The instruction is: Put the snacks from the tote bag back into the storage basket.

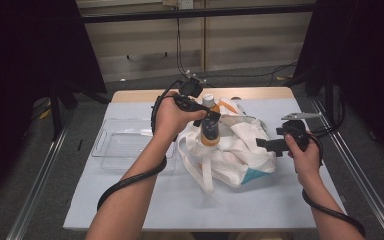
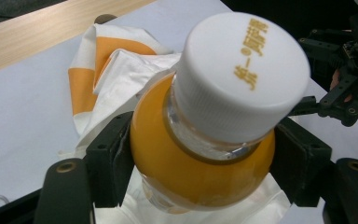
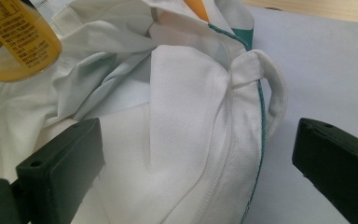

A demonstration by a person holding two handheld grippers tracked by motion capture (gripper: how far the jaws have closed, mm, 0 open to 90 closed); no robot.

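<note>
Bottle (image 1: 210, 125): orange drink, white screw cap (image 2: 242, 74) with gold lettering, upright at frame centre of the high view, base low among the folds of the tote bag. Clamped at the shoulder just under the cap by the left tongs (image 2: 203, 161), pads pressed on either side of the orange body.

Tote bag (image 1: 235, 150): white cloth, orange and teal panels, crumpled at centre of the desk, straps trailing toward lower centre. Mouth loose around bottle.

Right tongs (image 3: 193, 163): spread wide, one jaw at lower left and one at lower right of the right gripper view, a seamed edge of the bag between them, nothing pinched. At right of centre in the high view, just beside the bag's right side.

Clear plastic tray (image 1: 122, 145): left of centre, near the bag, apparently unfilled.

Desk (image 1: 190, 210): pale sheet over wood top, wood showing at upper edge.

Handling note, as judgement: bottle apparently being drawn out of the bag. Best lifted straight up along its own axis, grip kept at the shoulder so the cap rim stops any slip. Bag edge worth pinching with the right tongs to hold cloth down and prevent snagging. Tray the likely destination; bottle kept upright across.
</note>
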